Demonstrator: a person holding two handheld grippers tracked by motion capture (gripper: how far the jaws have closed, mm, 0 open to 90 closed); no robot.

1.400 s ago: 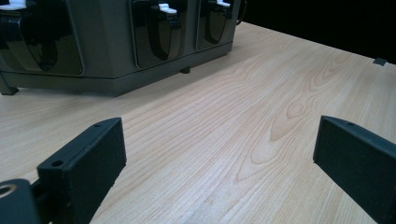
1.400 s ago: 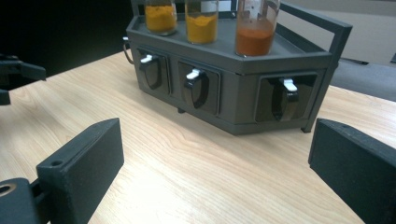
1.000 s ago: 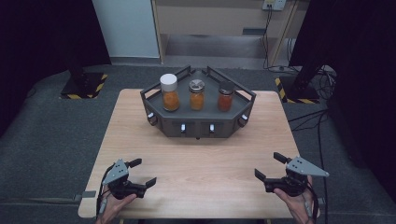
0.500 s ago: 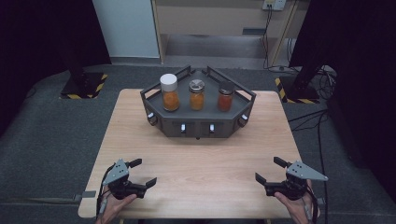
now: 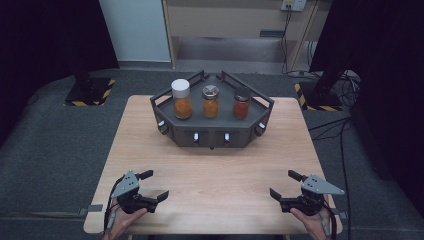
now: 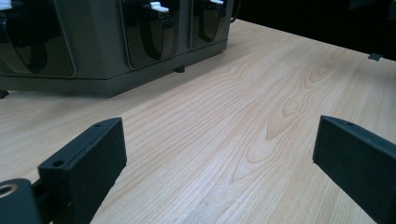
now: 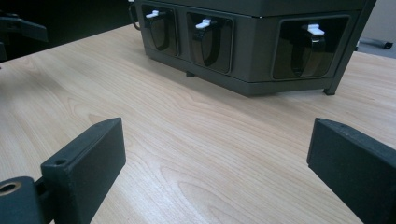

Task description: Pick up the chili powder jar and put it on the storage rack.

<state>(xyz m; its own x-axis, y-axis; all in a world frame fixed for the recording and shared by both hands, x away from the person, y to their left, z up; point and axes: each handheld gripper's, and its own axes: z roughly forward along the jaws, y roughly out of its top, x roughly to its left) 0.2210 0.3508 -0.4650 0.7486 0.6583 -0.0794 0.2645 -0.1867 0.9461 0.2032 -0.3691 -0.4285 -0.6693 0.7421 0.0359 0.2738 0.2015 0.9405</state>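
In the high view, the dark tray stand [image 5: 212, 131] sits at the far middle of the table [image 5: 215, 170], carrying a white-lidded jar [image 5: 181, 98], a metal-lidded jar [image 5: 210, 100] and a dark-lidded jar [image 5: 241, 103] in a row. The left hand-held gripper [image 5: 154, 185] lies well apart from the stand at the near left, its jaws spread and holding nothing; the right hand-held gripper [image 5: 285, 185] lies at the near right, likewise spread and empty. Compared with a second ago, the right one has drifted slightly nearer the table's front edge, while the left has stayed put. In the left gripper view, the stand's front panel [image 6: 116, 42] rises beyond the wide-apart jaws over bare wood. In the right gripper view, the stand's white-tipped levers [image 7: 205, 23] face the open jaws.
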